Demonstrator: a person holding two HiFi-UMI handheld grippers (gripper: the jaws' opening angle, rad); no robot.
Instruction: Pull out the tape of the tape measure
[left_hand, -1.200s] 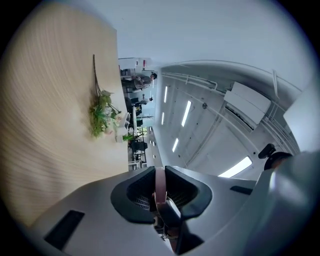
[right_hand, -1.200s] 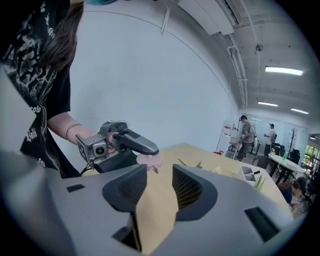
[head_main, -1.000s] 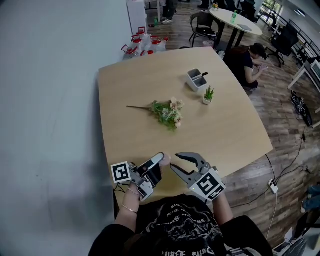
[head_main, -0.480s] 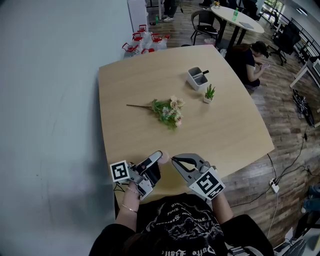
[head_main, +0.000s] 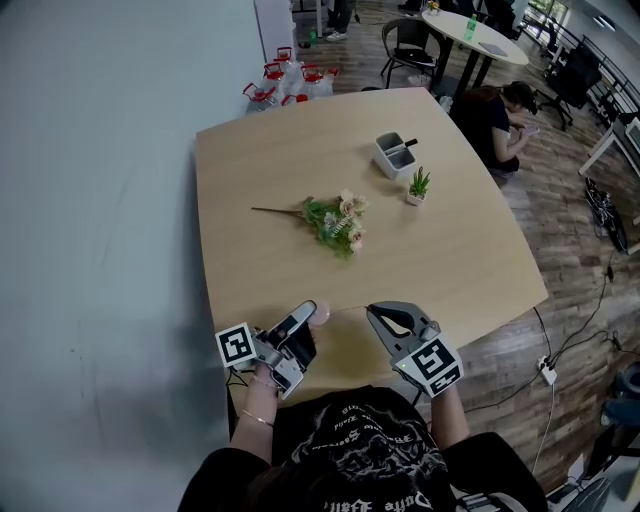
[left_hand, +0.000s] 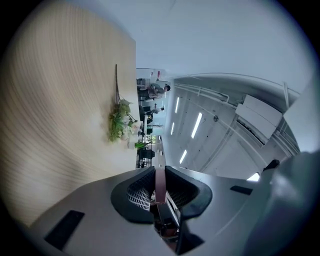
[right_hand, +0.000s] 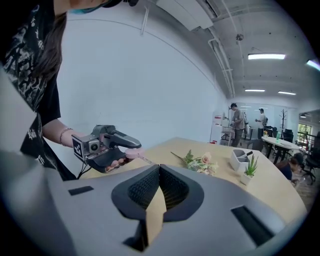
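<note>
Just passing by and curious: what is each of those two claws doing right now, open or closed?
Left gripper: closed on the pink tape measure.
Right gripper: closed on the end of the tape.

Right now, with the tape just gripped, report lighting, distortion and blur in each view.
Head view: even light, table edges bowed by the lens, the tape only a faint thread. Left gripper view: rolled sideways, dark fisheye rim, tape measure close and soft, ceiling lights bright streaks. Right gripper view: dark rim too, ceiling lamp glaring, left gripper fairly sharp.
</note>
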